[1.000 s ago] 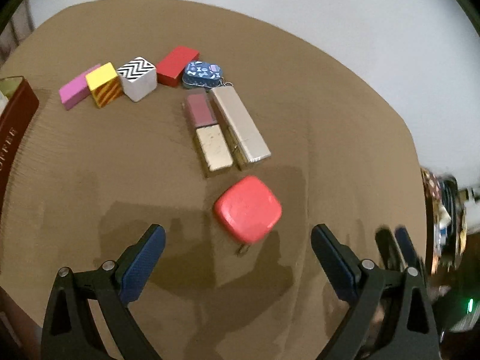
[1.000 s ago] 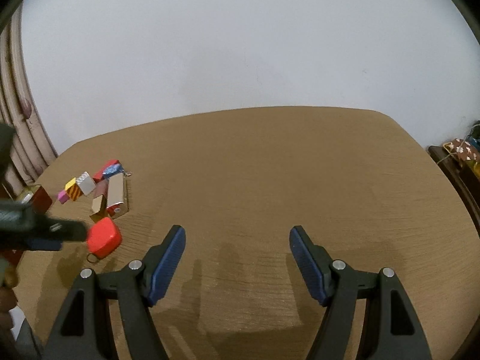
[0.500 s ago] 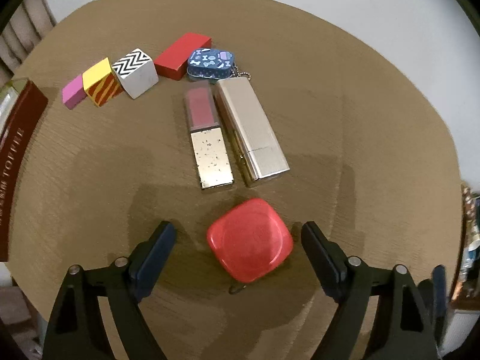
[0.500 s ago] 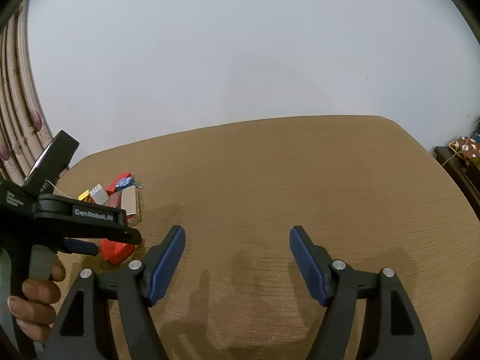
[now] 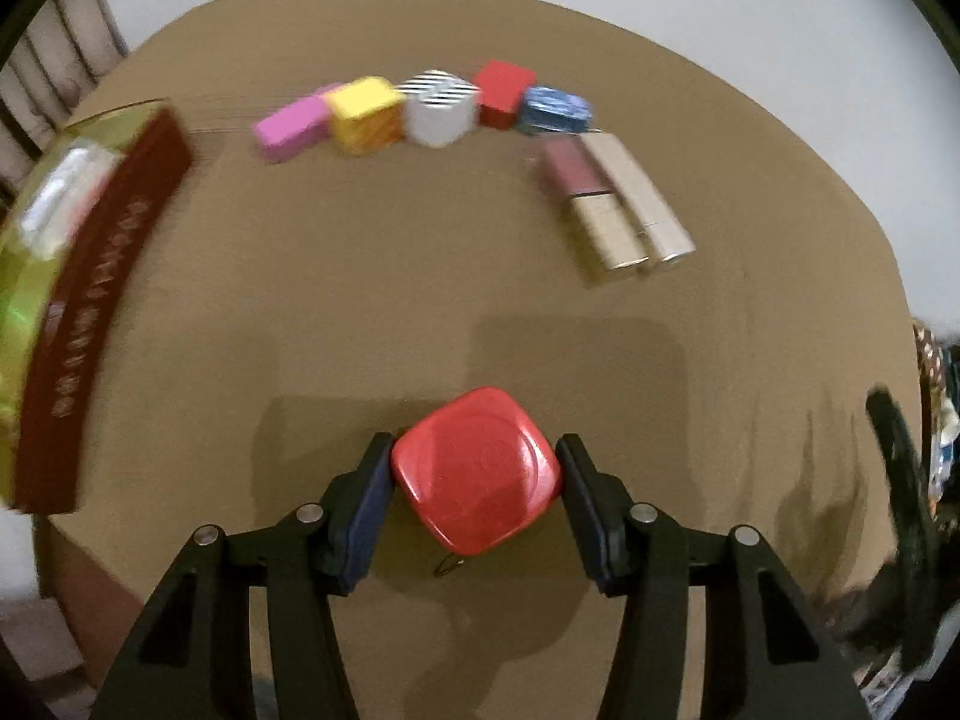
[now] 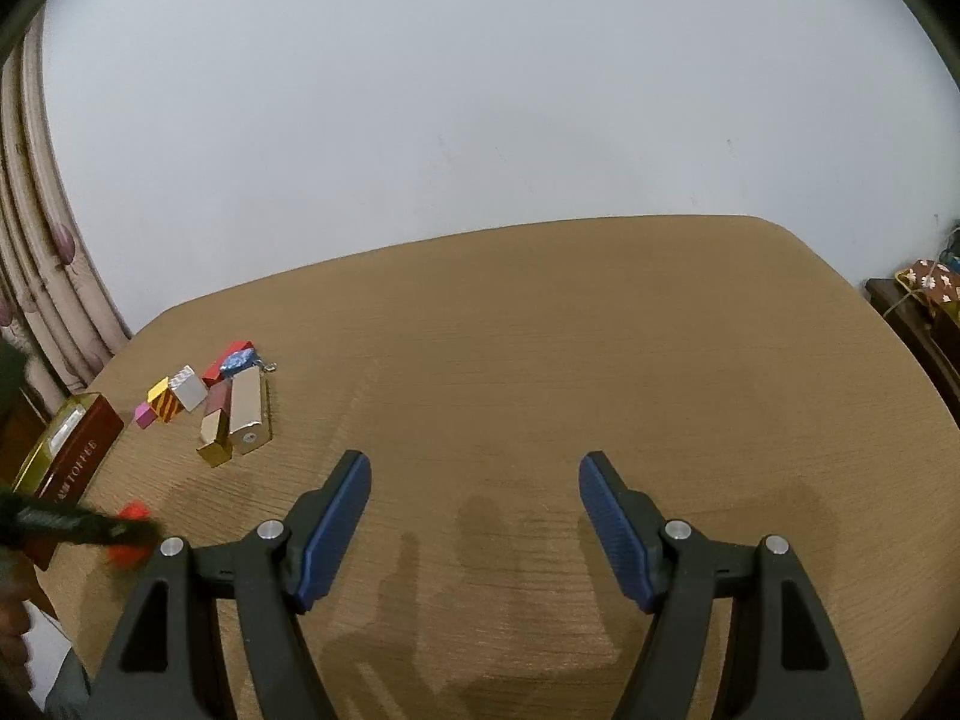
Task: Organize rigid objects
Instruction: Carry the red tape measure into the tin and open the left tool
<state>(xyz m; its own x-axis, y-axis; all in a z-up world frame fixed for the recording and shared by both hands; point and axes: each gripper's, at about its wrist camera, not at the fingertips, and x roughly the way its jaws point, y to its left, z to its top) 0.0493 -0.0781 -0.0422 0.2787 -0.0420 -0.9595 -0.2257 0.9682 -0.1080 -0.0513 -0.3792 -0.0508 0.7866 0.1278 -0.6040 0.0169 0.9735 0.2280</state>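
On the tabletop [image 5: 360, 312], a row has been made at the far side, from left to right: a pink block [image 5: 292, 127], a yellow cube [image 5: 366, 114], a striped cube [image 5: 440, 108], a red block [image 5: 503, 93] and a blue tin [image 5: 555, 110], with two gold tubes [image 5: 624, 210] laid just in front, so most of the job looks done. The red case [image 5: 477, 471] is still left apart from the row, and it is held tight between the fingers of the left hand-held gripper [image 5: 474, 501], low and near the front edge. The right hand-held gripper [image 6: 474, 531] is held wide and empty over bare wood, well apart from the things.
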